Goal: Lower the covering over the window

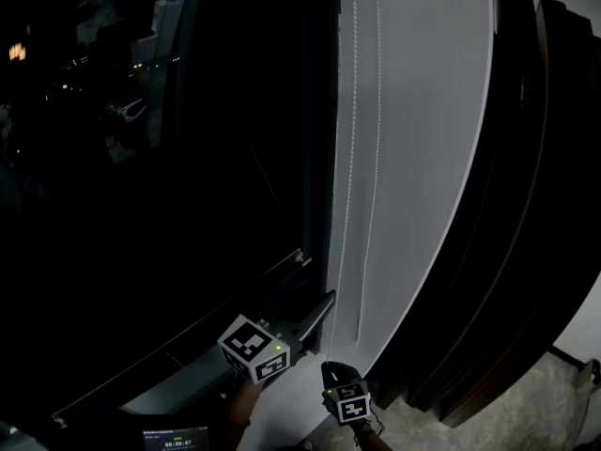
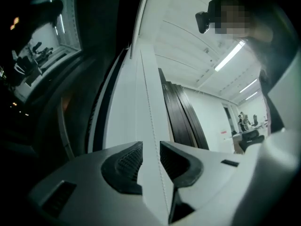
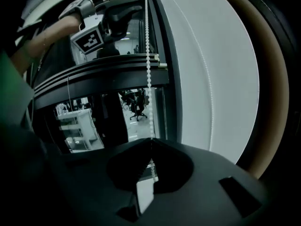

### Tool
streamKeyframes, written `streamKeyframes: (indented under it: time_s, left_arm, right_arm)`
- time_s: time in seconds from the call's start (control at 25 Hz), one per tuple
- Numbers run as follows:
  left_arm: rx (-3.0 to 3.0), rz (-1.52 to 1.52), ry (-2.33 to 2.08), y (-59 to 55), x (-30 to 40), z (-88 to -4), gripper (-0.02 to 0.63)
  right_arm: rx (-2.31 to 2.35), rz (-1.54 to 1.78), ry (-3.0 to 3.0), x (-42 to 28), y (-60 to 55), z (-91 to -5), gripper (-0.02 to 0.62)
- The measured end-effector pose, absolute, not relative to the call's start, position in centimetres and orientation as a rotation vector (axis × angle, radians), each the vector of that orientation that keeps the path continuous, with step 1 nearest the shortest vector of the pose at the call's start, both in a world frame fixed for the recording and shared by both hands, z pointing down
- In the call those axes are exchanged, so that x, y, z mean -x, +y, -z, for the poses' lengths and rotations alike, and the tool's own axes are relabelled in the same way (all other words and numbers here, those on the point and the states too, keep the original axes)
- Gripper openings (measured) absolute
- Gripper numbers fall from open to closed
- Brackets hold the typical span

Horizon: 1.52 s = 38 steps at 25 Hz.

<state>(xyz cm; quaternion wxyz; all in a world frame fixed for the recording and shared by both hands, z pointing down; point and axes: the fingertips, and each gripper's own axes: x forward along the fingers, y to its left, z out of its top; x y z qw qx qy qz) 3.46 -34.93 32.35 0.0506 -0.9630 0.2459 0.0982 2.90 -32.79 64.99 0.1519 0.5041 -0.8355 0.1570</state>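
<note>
A white bead chain point(image 1: 348, 158) hangs in two strands down the white wall strip point(image 1: 423, 158) to the right of the dark window point(image 1: 169, 205). My left gripper point(image 1: 327, 301) is low by the window frame. In the left gripper view it point(image 2: 150, 157) is open, and the chain point(image 2: 149, 102) runs through the gap clear of the ribbed pads point(image 2: 128, 164). My right gripper point(image 1: 331, 369) is lower and nearer. Its jaws point(image 3: 151, 142) are shut on the chain point(image 3: 148, 69), which rises taut from the tips. The covering itself I cannot make out.
Dark folded panels point(image 1: 507, 252) stand right of the wall strip, above a speckled floor point(image 1: 535, 412). A dark sill point(image 1: 188, 346) runs along the window's foot. The left gripper point(image 3: 124, 6) and the hand holding it show high in the right gripper view.
</note>
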Motion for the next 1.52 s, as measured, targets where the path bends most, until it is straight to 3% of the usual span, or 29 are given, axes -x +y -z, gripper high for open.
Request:
streamKeyframes:
  time_s: [0.4, 0.52, 0.92, 1.24, 1.52]
  left_arm:
    - [2.894, -0.241, 0.739, -34.6, -6.3, -30.9, 0.096]
    - [2.912, -0.287, 0.751, -34.3, -6.1, -31.0, 0.014]
    - [2.880, -0.432, 0.883, -34.2, -4.0, -31.0, 0.005]
    - [2.819, -0.426, 0.942, -34.6, -3.7, -31.8, 0.005]
    - [2.744, -0.397, 0.999, -34.7, -3.4, -31.9, 0.003]
  right_arm:
    - [-1.468, -0.475, -2.420, -3.9, -32.2, -64.4, 0.012]
    - [-1.464, -0.479, -2.426, -3.8, -31.8, -64.3, 0.012]
    - [-1.456, -0.578, -2.522, -5.0, -30.2, -62.6, 0.014]
    - [-1.567, -0.543, -2.684, -9.8, -31.9, -53.6, 0.015]
    - [-1.542, -0.231, -2.881, -11.2, -32.3, -40.6, 0.015]
